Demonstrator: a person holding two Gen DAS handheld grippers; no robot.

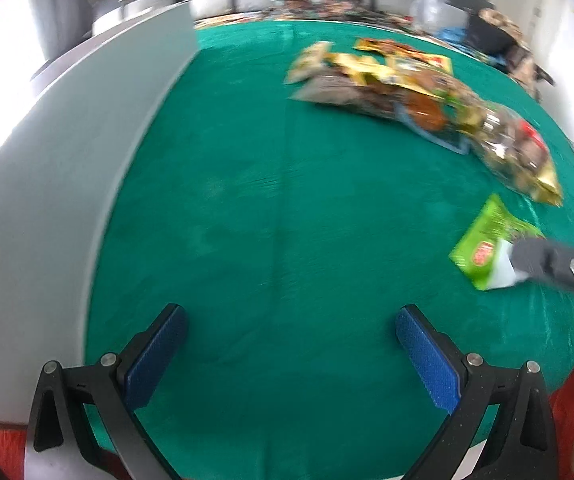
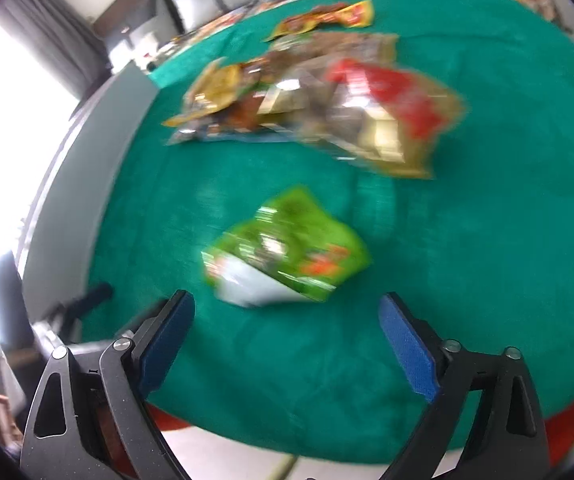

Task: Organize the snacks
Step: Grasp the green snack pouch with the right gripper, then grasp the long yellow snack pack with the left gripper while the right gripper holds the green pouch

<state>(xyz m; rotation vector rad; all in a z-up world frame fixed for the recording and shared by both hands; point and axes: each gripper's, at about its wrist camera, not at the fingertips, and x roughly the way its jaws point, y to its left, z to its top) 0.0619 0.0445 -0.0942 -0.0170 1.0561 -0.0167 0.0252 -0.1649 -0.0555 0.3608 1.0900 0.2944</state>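
Note:
A green snack packet [image 2: 287, 248] lies alone on the green tablecloth [image 2: 467, 280], just ahead of my right gripper [image 2: 287, 312], which is open and empty. The same packet shows in the left wrist view [image 1: 483, 240], where a right-gripper finger [image 1: 559, 266] reaches its near corner. A pile of snack bags [image 2: 327, 108] in gold, red and brown lies further back; it shows in the left wrist view [image 1: 419, 96] too. My left gripper [image 1: 291, 320] is open and empty over bare cloth [image 1: 287, 220].
A grey panel or box wall [image 1: 67, 168] runs along the left side of the table, also in the right wrist view [image 2: 87, 184]. Cluttered items [image 1: 487, 36] sit at the far edge. The near table edge shows red trim [image 2: 567, 412].

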